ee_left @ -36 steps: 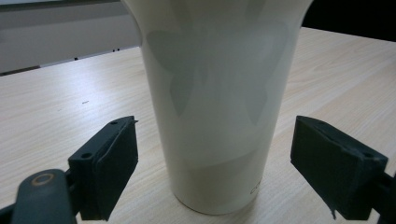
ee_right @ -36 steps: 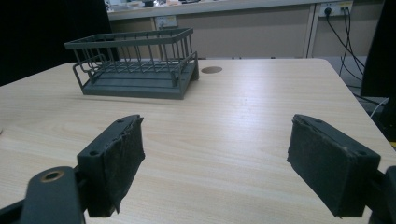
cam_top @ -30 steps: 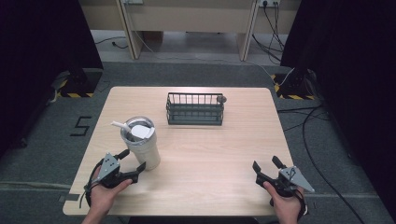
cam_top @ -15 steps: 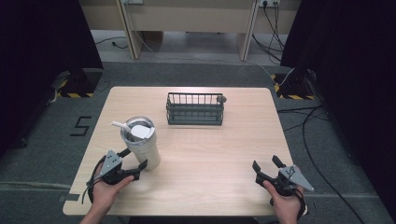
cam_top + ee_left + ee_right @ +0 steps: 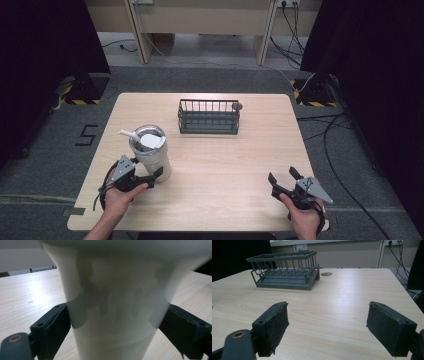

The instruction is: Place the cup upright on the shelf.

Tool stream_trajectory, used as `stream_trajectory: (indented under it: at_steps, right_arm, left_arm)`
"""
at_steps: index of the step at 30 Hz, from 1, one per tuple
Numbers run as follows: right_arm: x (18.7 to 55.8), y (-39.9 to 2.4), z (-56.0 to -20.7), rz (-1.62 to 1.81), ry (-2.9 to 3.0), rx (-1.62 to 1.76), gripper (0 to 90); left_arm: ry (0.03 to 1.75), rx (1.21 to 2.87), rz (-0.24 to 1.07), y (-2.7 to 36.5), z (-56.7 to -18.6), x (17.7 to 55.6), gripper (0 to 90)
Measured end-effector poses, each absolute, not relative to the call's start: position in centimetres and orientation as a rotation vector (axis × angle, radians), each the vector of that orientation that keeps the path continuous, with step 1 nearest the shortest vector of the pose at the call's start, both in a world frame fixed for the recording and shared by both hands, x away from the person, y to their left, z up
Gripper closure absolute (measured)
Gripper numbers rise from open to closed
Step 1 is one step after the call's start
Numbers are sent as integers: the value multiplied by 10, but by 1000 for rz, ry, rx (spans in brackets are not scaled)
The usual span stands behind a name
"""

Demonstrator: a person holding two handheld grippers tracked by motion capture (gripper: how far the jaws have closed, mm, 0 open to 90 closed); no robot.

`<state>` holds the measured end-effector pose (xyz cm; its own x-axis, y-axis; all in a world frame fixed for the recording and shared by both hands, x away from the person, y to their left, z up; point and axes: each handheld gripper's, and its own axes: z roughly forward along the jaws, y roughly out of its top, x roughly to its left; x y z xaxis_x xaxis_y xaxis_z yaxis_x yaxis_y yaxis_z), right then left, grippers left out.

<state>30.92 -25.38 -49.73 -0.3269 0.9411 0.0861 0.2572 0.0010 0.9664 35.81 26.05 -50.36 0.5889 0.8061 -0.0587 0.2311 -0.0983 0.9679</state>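
A white tumbler (image 5: pixel 150 152) with a metal rim, a lid and a straw stands upright on the left part of the wooden table (image 5: pixel 225 160). My left gripper (image 5: pixel 159 175) reaches it from the near side, low on its body. In the left gripper view the tumbler (image 5: pixel 115 302) sits between the jaws, and both pads (image 5: pixel 58 322) press against its narrow base. My right gripper (image 5: pixel 283 176) rests open near the front right corner. Nothing lies between its pads (image 5: pixel 278 322), which point toward the far edge.
A dark wire basket (image 5: pixel 208 116) stands at the table's back middle, also seen in the right gripper view (image 5: pixel 284 270). A small round brown disc (image 5: pixel 326 274) lies by its right corner. Cables and striped floor markings lie beyond the table.
My left gripper has edged slightly forward against the tumbler's base. The tumbler and the right gripper have stayed where they were.
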Motion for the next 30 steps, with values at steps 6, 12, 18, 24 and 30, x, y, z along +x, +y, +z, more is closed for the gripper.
stream_trajectory:
  at_steps: [6, 12, 18, 24, 30]
  right_arm:
    - [310, -254, -498, 1362, 1644, 1254, 177]
    - [310, -254, -499, 1360, 1653, 1260, 175]
    - [311, -253, -500, 1348, 1662, 1253, 175]
    - [311, -253, -500, 1353, 1663, 1262, 175]
    - [312, -253, -501, 1352, 1666, 1264, 175]
  left_arm:
    - [880, 1632, 606, 256, -504, 365, 74]
    - [865, 1602, 605, 255, -505, 368, 82]
    - [854, 1592, 613, 255, -507, 368, 96]
    - [843, 1605, 621, 255, -506, 368, 103]
    - [837, 1610, 621, 256, -506, 368, 106]
